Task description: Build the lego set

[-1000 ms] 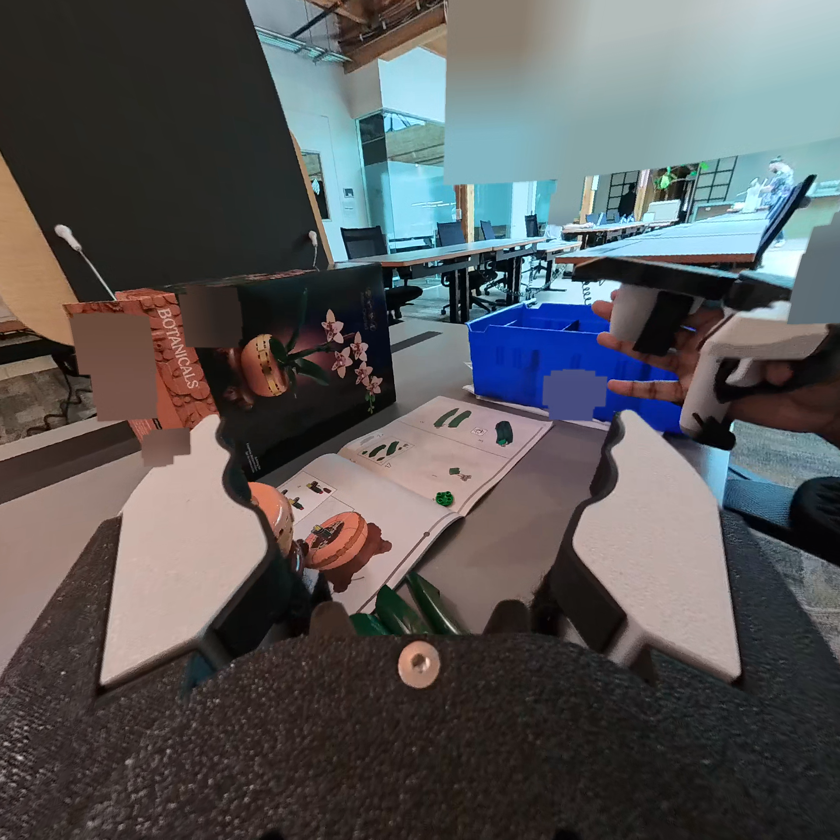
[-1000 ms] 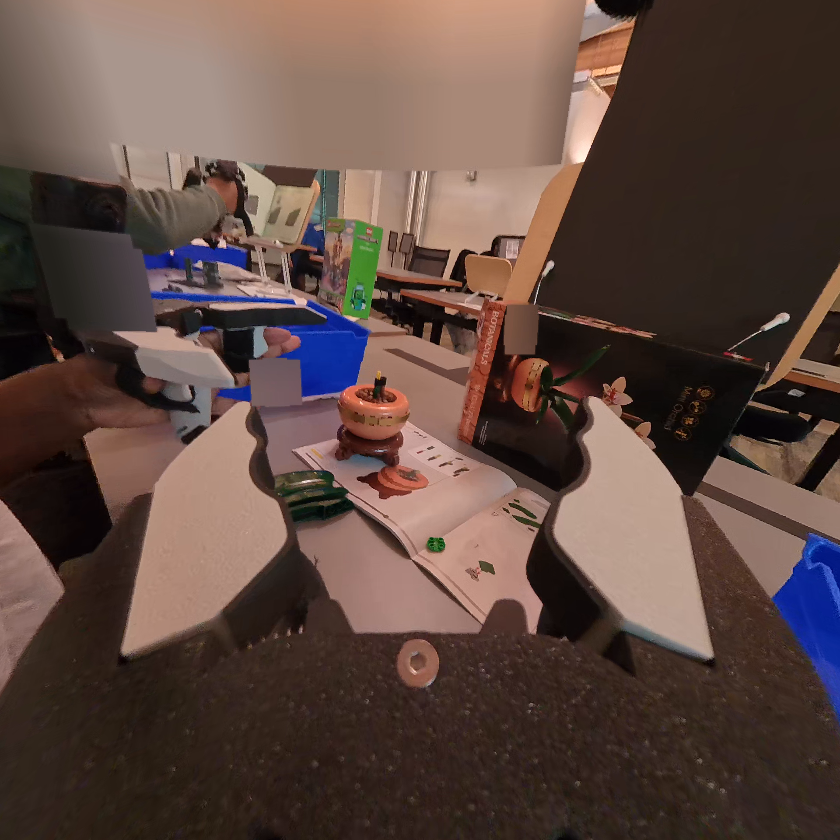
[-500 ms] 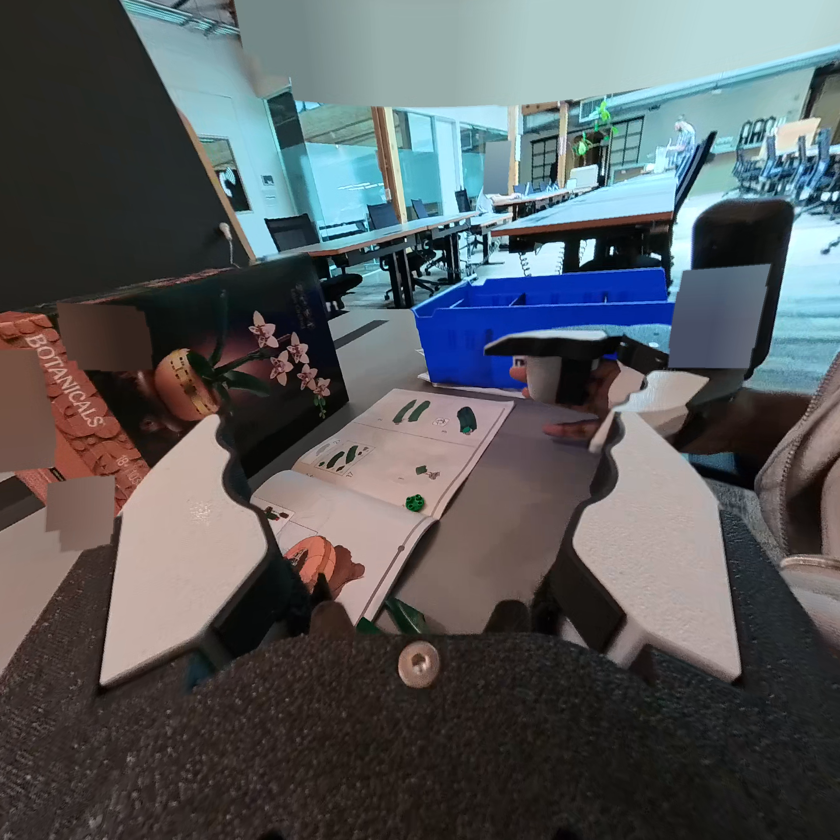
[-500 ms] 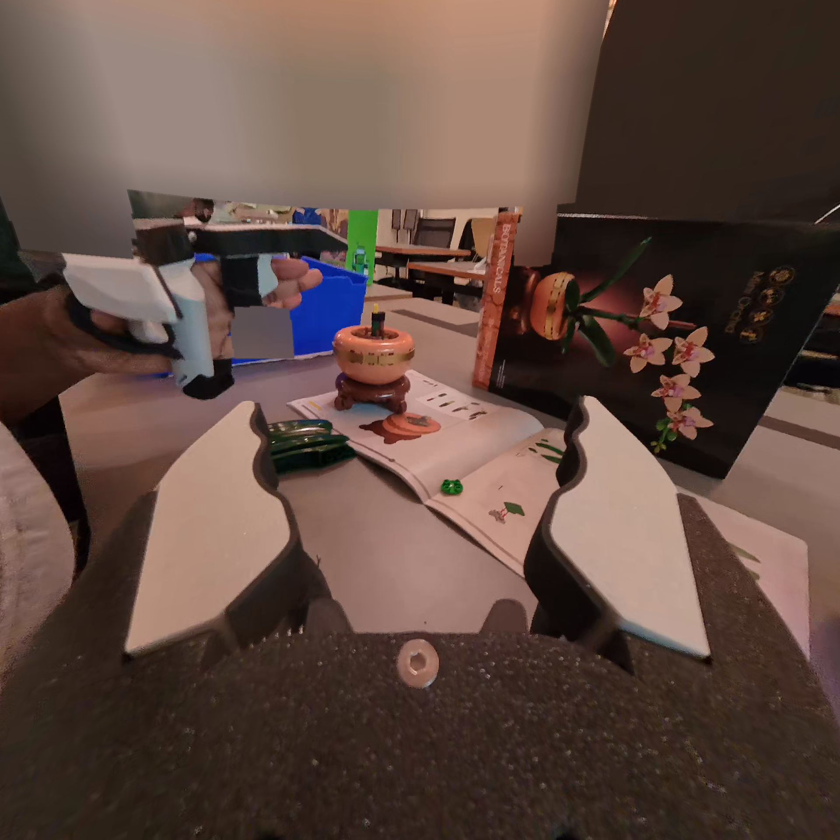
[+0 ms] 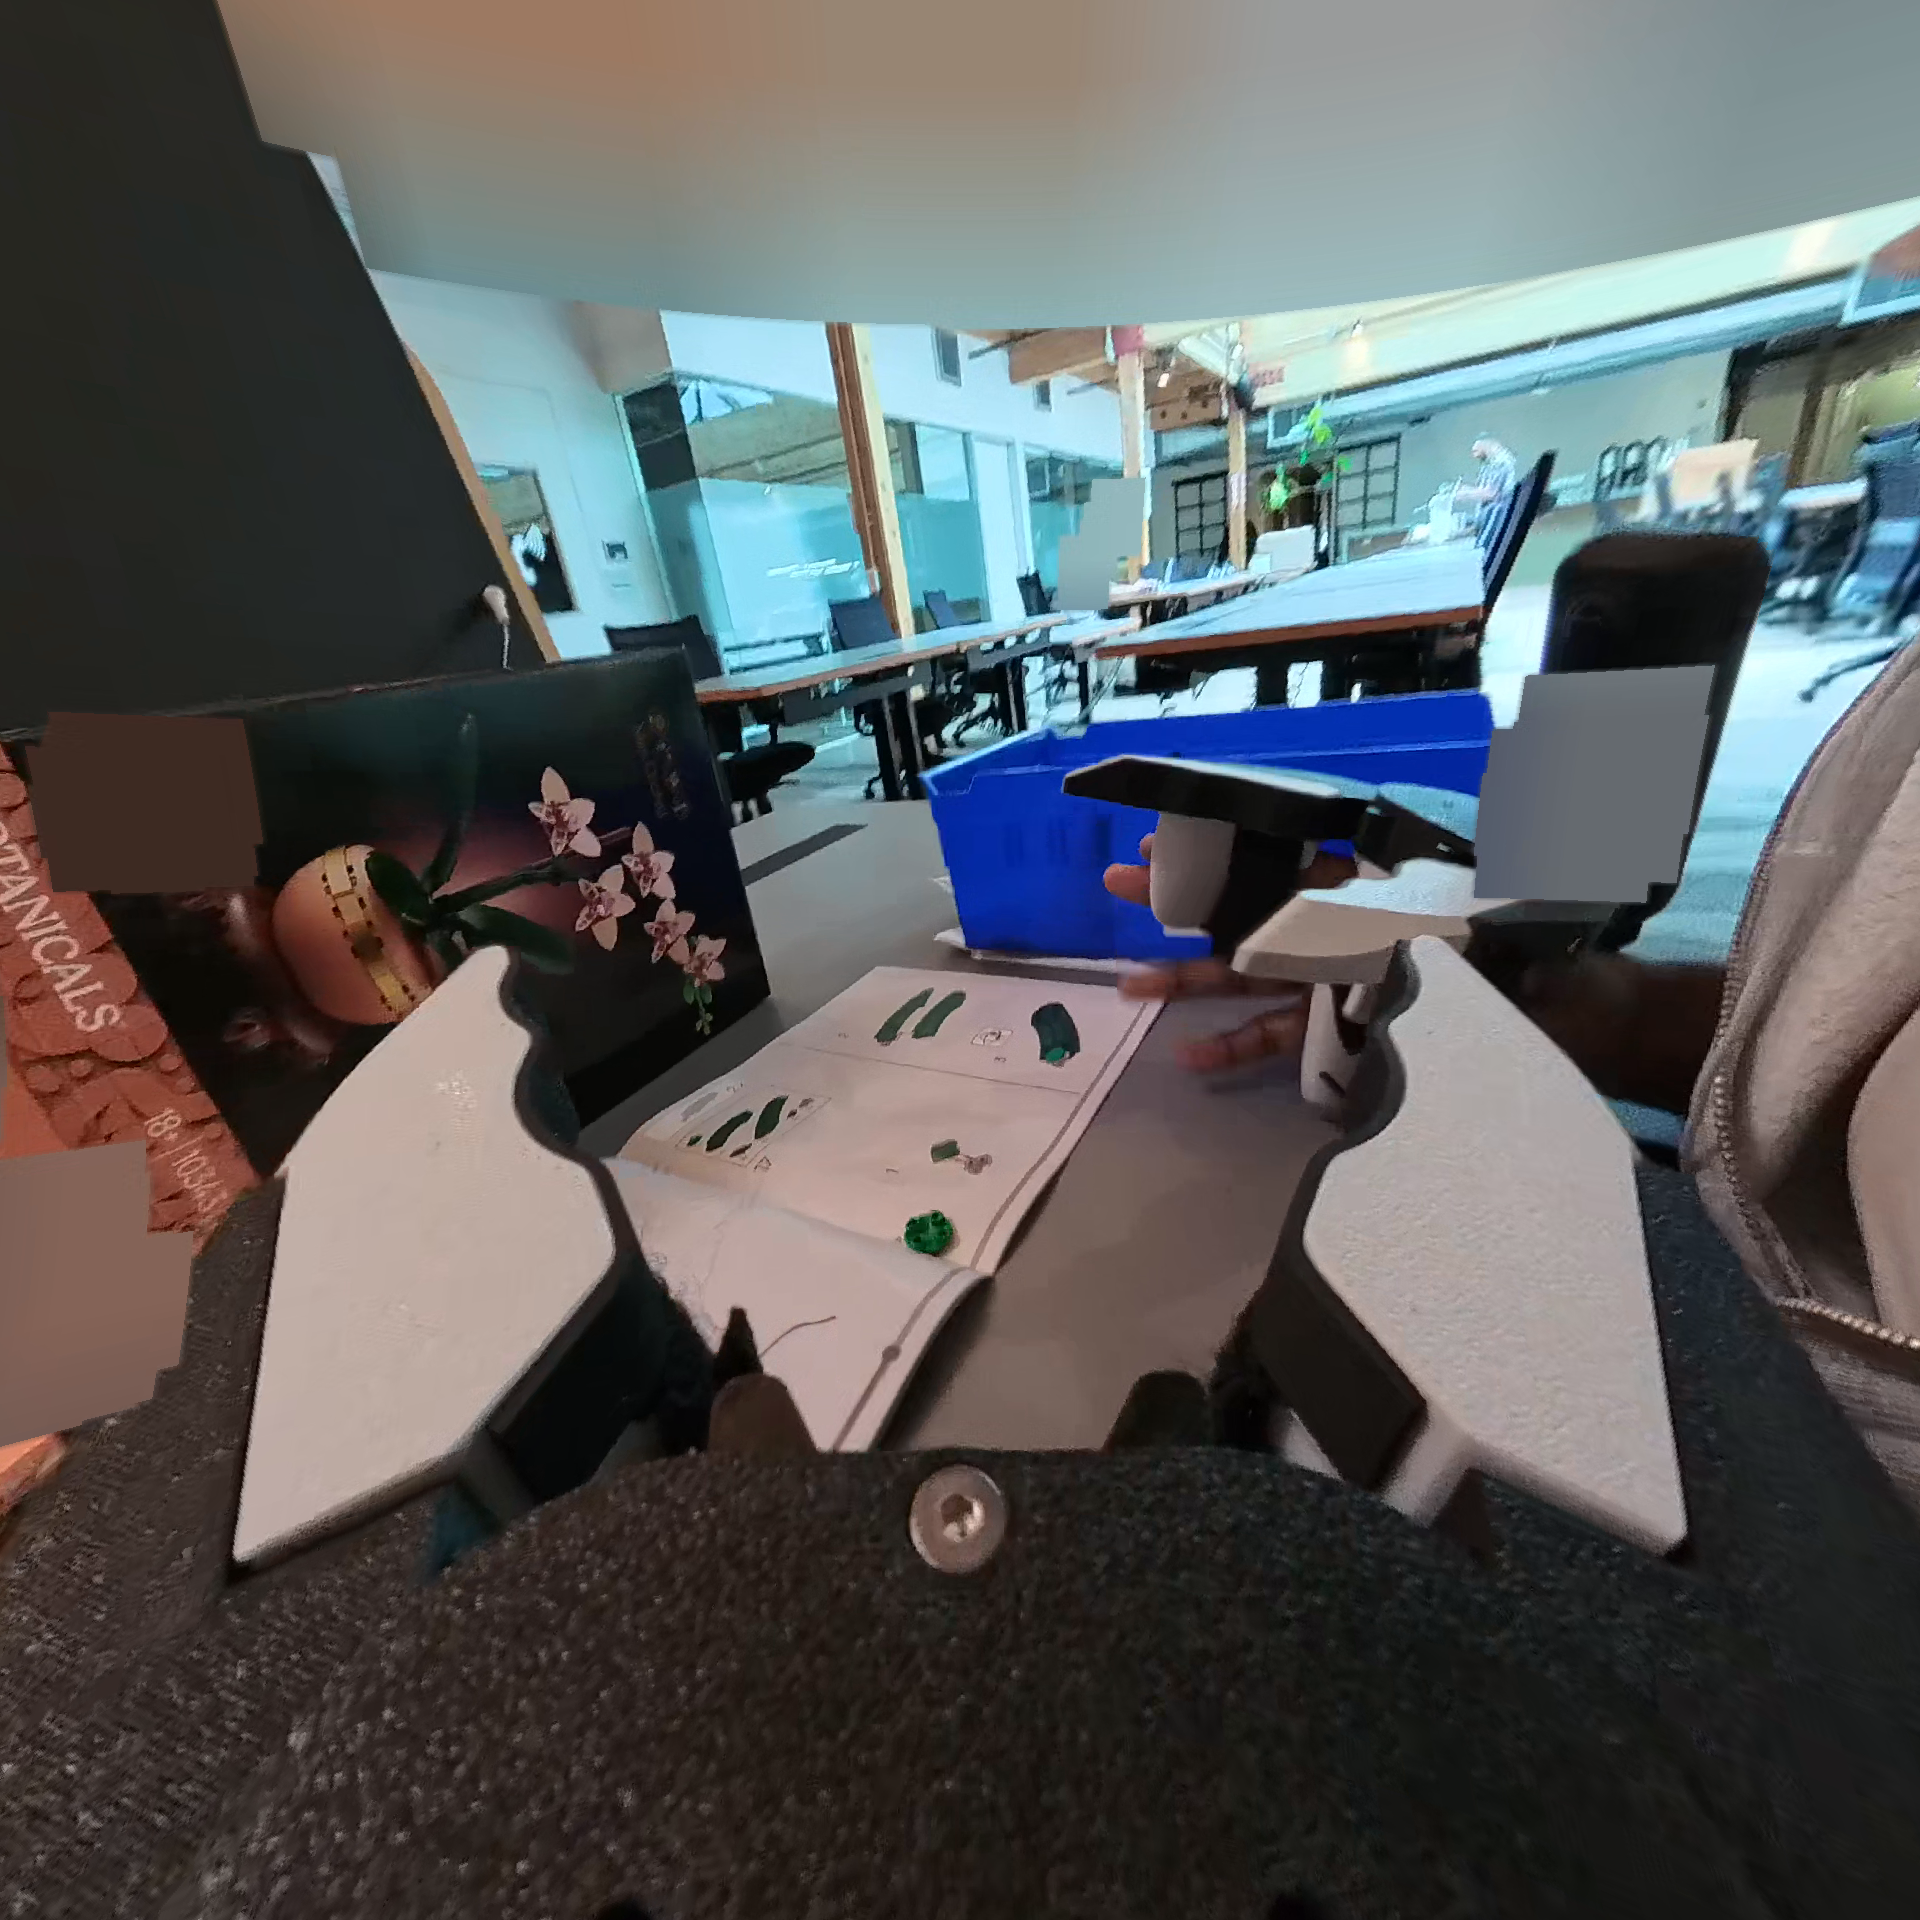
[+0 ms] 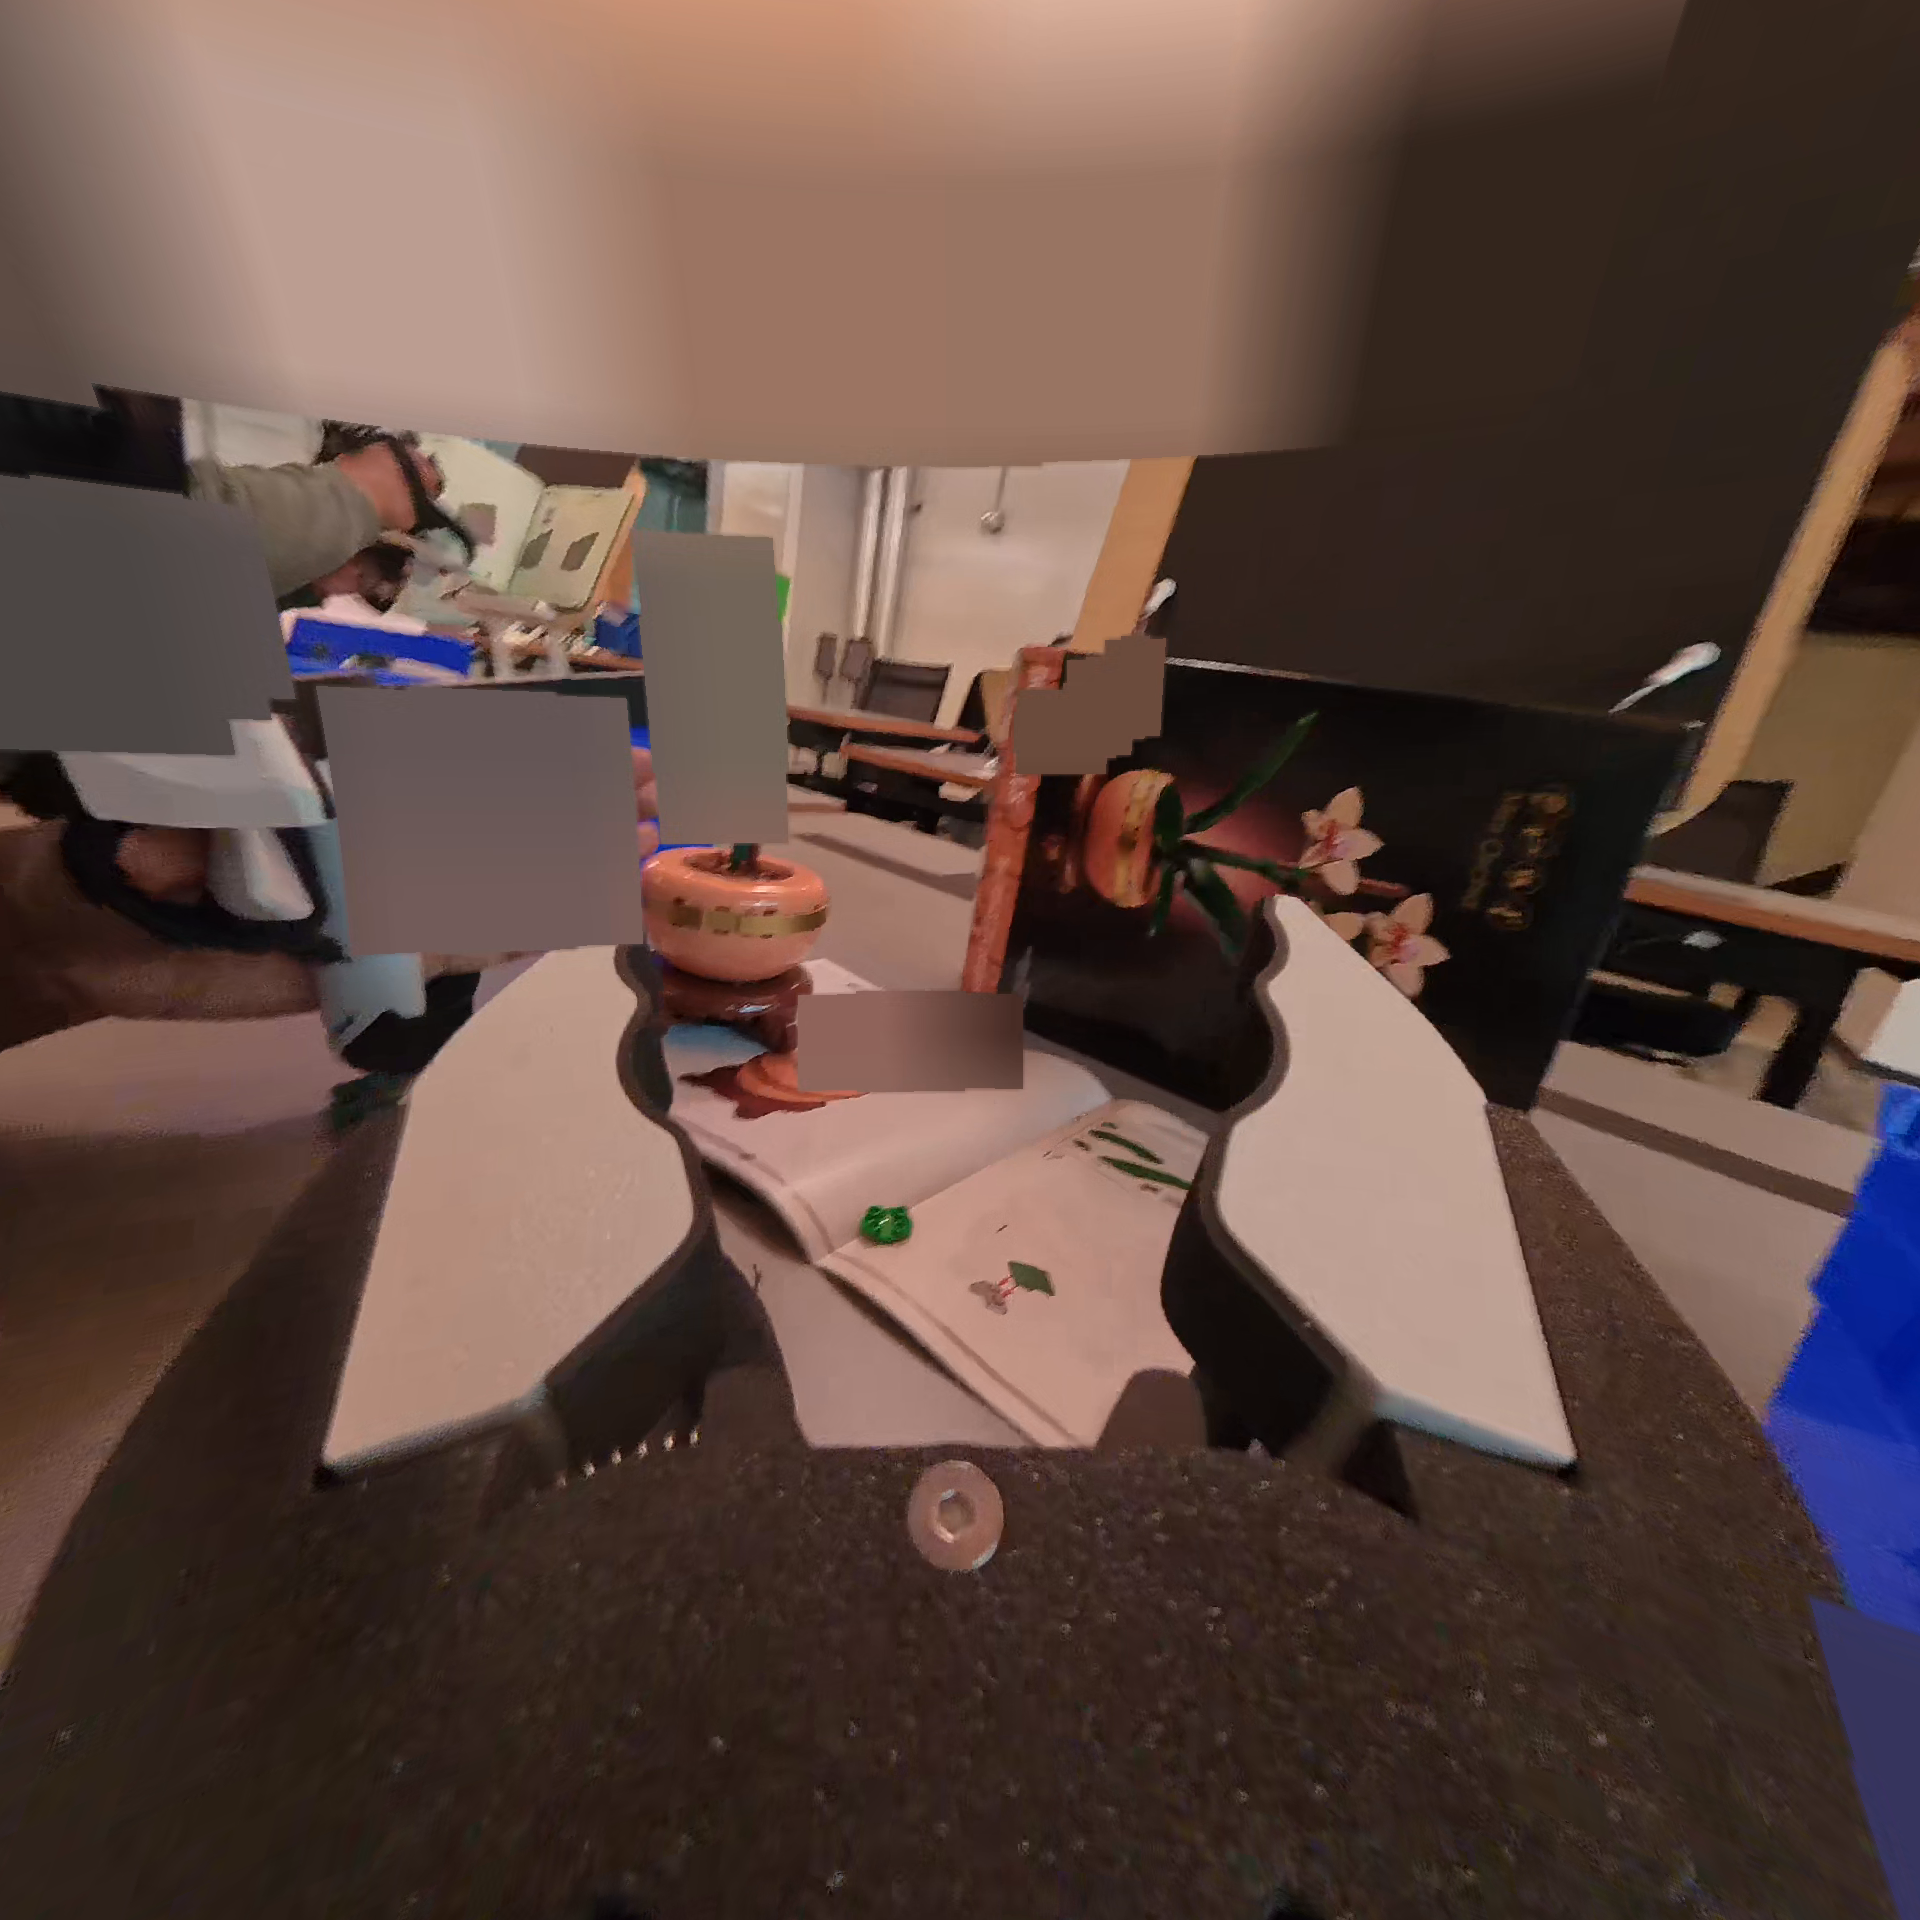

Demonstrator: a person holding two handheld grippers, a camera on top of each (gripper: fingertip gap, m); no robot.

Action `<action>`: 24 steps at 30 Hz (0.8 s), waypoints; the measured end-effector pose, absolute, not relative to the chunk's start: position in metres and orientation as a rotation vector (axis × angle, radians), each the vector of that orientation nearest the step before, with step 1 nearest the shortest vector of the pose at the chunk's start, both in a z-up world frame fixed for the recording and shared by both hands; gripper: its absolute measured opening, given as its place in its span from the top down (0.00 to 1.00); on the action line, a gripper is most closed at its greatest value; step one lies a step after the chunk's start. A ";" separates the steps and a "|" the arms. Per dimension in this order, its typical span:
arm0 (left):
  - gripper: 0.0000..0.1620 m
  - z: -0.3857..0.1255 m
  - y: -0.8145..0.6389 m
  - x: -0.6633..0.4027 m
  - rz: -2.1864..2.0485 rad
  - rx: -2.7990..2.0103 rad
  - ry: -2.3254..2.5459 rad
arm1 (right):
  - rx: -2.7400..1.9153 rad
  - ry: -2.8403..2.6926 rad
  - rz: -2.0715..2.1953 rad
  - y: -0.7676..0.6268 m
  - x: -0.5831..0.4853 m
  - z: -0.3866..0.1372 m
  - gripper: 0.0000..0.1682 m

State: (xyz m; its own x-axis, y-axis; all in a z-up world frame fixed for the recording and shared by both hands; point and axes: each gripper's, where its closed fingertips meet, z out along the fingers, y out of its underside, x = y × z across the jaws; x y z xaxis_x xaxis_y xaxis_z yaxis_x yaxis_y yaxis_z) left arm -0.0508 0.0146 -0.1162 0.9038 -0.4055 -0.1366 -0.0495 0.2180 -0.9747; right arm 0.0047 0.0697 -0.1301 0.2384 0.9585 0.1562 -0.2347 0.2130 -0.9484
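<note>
A small round green lego piece (image 5: 928,1233) lies on the open instruction booklet (image 5: 894,1101) on the grey table; it also shows in the right wrist view (image 6: 885,1225) on the booklet (image 6: 935,1132). An orange lego pot on a brown base (image 6: 736,940) stands at the booklet's far end, with a green stem in it. My left gripper (image 5: 956,997) is open and empty, low over the booklet. My right gripper (image 6: 951,956) is open and empty, with the green piece between its fingers' lines. The right gripper also shows in the left wrist view (image 5: 1247,862), held in a hand.
The dark lego set box (image 5: 436,894) stands upright behind the booklet, also in the right wrist view (image 6: 1351,873). A blue bin (image 5: 1195,821) stands at the far right of the table. Green leaf pieces (image 6: 364,1096) lie left of the booklet. A black board leans behind the box.
Both grippers have moved in closer to the booklet and the green piece. The left view swung right, losing the pot and leaf pieces. Both stayed open.
</note>
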 end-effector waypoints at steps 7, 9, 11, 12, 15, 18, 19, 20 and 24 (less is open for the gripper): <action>0.36 -0.098 0.023 -0.057 -0.373 -1.176 0.433 | -1.023 -0.816 1.039 0.095 0.012 -0.124 0.60; 0.54 -0.100 0.022 -0.059 -0.356 -1.174 0.442 | -1.035 -0.834 1.034 0.095 0.010 -0.126 0.69; 0.65 -0.106 0.023 -0.063 -0.265 -1.196 0.456 | -1.045 -0.847 1.013 0.096 0.010 -0.128 0.79; 0.68 -0.109 0.025 -0.067 -0.216 -1.220 0.452 | -1.051 -0.858 1.002 0.096 0.010 -0.129 0.85; 0.79 -0.119 0.029 -0.067 -0.204 -1.302 0.447 | -1.064 -0.899 0.987 0.094 0.006 -0.133 0.95; 0.98 -0.128 0.036 -0.072 -0.226 -1.398 0.403 | -1.091 -0.952 0.973 0.093 0.000 -0.139 0.98; 1.00 -0.131 0.038 -0.074 -0.244 -1.422 0.384 | -1.095 -0.968 0.966 0.093 -0.003 -0.140 0.99; 1.00 -0.133 0.038 -0.074 -0.269 -1.438 0.378 | -1.091 -0.980 0.962 0.093 -0.005 -0.141 0.99; 1.00 -0.132 0.035 -0.075 -0.310 -1.433 0.369 | -1.078 -0.992 0.964 0.094 -0.009 -0.140 0.99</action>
